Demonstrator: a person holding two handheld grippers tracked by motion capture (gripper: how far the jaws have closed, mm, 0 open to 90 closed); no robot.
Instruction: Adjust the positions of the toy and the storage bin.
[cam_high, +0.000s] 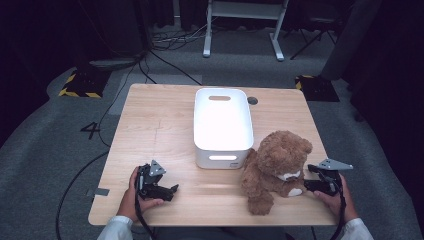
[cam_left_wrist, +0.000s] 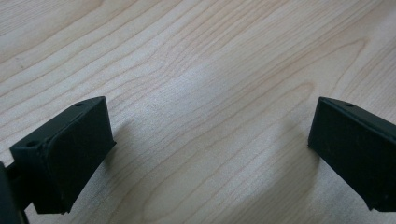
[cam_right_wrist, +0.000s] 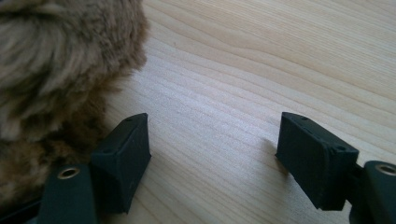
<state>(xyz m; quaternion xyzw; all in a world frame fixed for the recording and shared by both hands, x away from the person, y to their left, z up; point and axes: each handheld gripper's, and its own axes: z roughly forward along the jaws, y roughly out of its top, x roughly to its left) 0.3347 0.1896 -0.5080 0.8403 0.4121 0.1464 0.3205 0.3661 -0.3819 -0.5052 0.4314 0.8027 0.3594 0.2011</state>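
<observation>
Pale wooden surface (cam_high: 160, 125), seen from above, carrying a white bin (cam_high: 222, 127) near the middle, long side running away from the person, handle slots in the near and far walls. Brown bear (cam_high: 275, 167) slumped just right of the bin's near corner, its left side touching or nearly touching that corner, white muzzle and paw pad turned toward the right edge.

Left tongs (cam_high: 170, 190) low over the near-left part of the surface, gripped in the left hand (cam_high: 131, 197), pointing right, well apart from bin and bear. Released: in the left gripper view, jaws spread wide with bare wood grain between and nothing held.

Right tongs (cam_high: 307, 185) at the near-right edge, held by the right hand (cam_high: 336, 200), tips just beside the bear's paw. Also released: in the right gripper view, jaws apart over bare wood, brown fur of the bear (cam_right_wrist: 60, 70) pressing close against the outside of one jaw, none of it between them.

Grey carpet, cables and a desk frame beyond the far edge.
</observation>
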